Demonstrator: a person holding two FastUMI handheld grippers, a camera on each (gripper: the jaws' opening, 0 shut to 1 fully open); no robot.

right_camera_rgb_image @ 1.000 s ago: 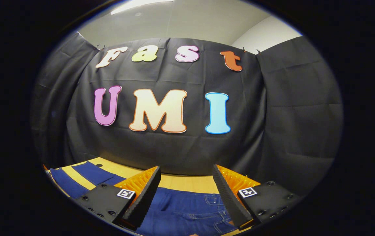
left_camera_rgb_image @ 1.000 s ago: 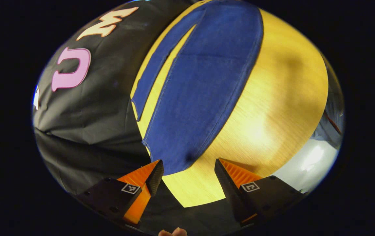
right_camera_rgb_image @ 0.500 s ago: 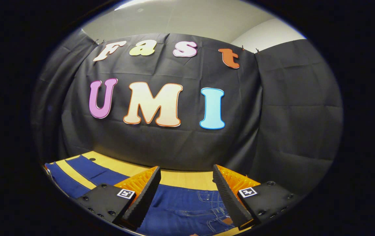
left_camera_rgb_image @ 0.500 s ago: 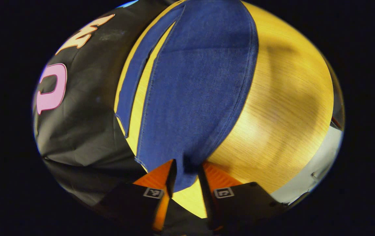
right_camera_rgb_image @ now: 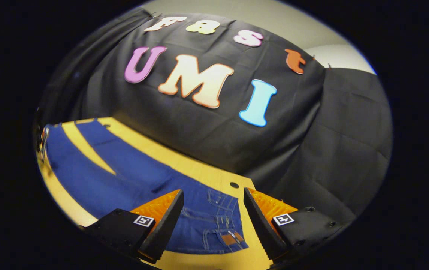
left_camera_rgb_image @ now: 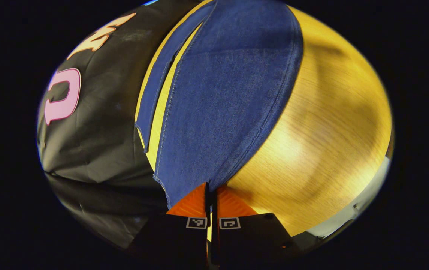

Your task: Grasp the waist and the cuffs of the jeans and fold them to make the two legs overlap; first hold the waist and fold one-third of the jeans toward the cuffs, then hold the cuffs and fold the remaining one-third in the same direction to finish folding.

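Step 1, legs-overlap fold: left gripper [left_camera_rgb_image: 211, 187] pinches jeans [left_camera_rgb_image: 221, 93] cuff at tabletop [left_camera_rgb_image: 323, 123] edge; right gripper [right_camera_rgb_image: 213, 217] jaws open above waist, must close next.

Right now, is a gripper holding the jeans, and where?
Yes. The left gripper pinches the jeans at a leg's cuff; the right gripper is open above the waist.

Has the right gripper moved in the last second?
Yes. The right gripper, jaws open, has tipped down over the blue denim jeans: the black cloth wall has slid up and tilted, and more wooden table shows.
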